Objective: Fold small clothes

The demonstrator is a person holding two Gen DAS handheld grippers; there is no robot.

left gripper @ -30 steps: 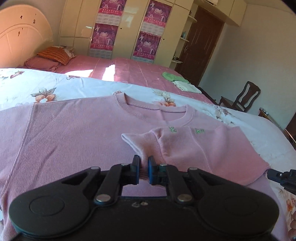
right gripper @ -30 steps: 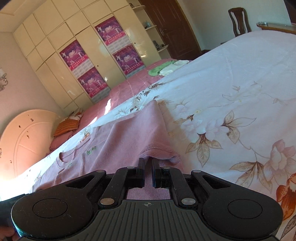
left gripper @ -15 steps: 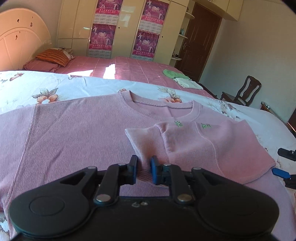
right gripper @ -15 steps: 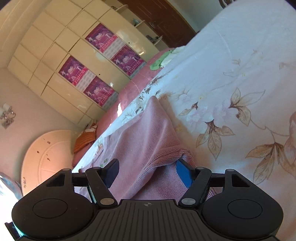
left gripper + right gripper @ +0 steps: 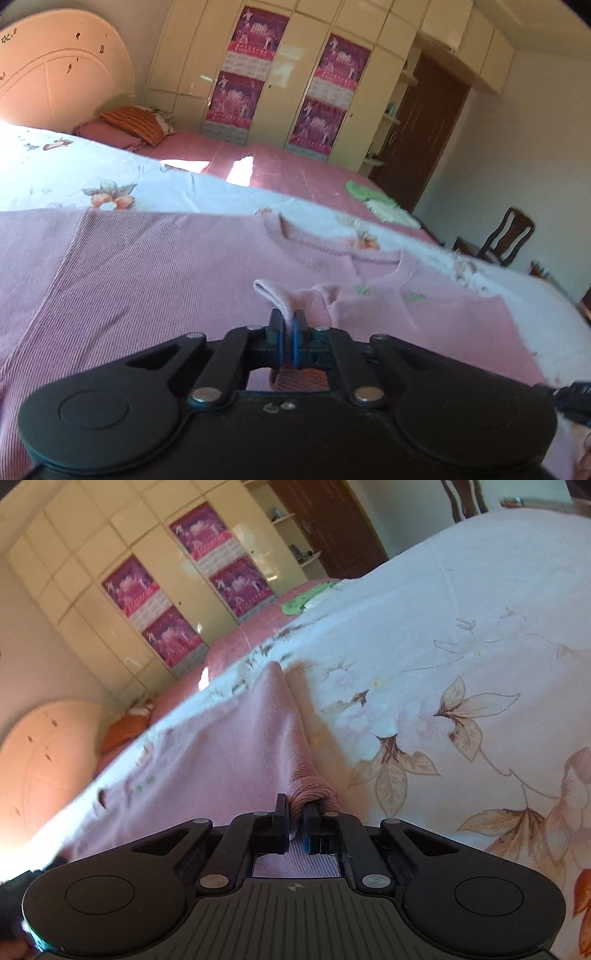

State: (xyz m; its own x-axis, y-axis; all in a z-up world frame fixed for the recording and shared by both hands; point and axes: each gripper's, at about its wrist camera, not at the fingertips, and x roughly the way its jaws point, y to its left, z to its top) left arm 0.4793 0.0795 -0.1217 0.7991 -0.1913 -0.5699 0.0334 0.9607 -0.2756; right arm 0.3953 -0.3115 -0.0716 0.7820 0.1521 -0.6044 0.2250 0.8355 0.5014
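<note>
A small pink garment (image 5: 413, 314) lies on top of a larger ribbed pink sweater (image 5: 147, 266) spread on the floral bedsheet. My left gripper (image 5: 287, 341) is shut on the small garment's near left corner, which stands up between the pads. My right gripper (image 5: 294, 825) is shut on the garment's near right corner (image 5: 314, 794); the cloth (image 5: 236, 746) stretches away from it toward the far left. The right gripper's tip shows at the lower right of the left wrist view (image 5: 576, 398).
The floral sheet (image 5: 443, 646) extends right of the garment. Behind it is a pink bed (image 5: 280, 170) with pillows (image 5: 136, 123) and folded green and white clothes (image 5: 376, 201). A wardrobe (image 5: 295, 81), a door and a chair (image 5: 506, 236) stand beyond.
Both grippers opened half a second ago and have shut again on the small garment's near corners. The left corner is now pinched up off the sweater.
</note>
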